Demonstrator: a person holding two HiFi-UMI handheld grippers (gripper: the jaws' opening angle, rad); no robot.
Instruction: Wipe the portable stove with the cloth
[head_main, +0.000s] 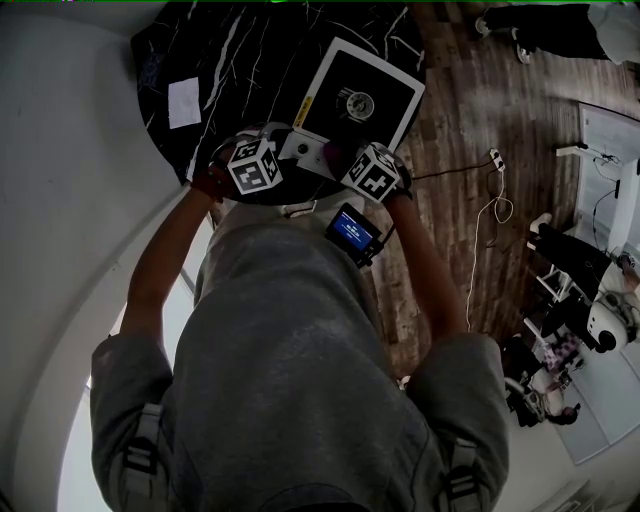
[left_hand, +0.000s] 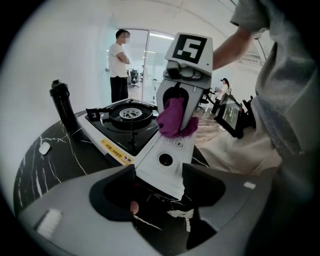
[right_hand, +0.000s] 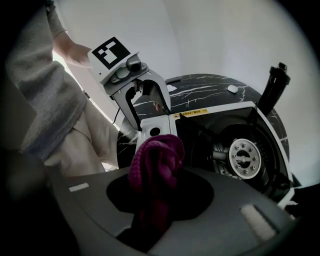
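Note:
The portable stove (head_main: 360, 95) lies on a round black marble table (head_main: 215, 60), white-bodied with a black top and round burner (left_hand: 131, 113). My left gripper (left_hand: 160, 182) has its jaws on either side of the stove's white control end (left_hand: 165, 160), and they touch its edges. From the right gripper view the left gripper (right_hand: 147, 107) straddles that same end. My right gripper (right_hand: 157, 185) is shut on a bunched purple cloth (right_hand: 156, 162). The cloth (left_hand: 172, 120) rests on the white panel beside the knob hole. Both grippers meet at the stove's near end in the head view.
A tall black bottle (left_hand: 62, 105) stands at the table's far side beyond the stove. A small white object (left_hand: 45, 148) and a white square sheet (head_main: 185, 103) lie on the marble. A person (left_hand: 119, 65) stands far off. A screen device (head_main: 352, 230) hangs at my waist.

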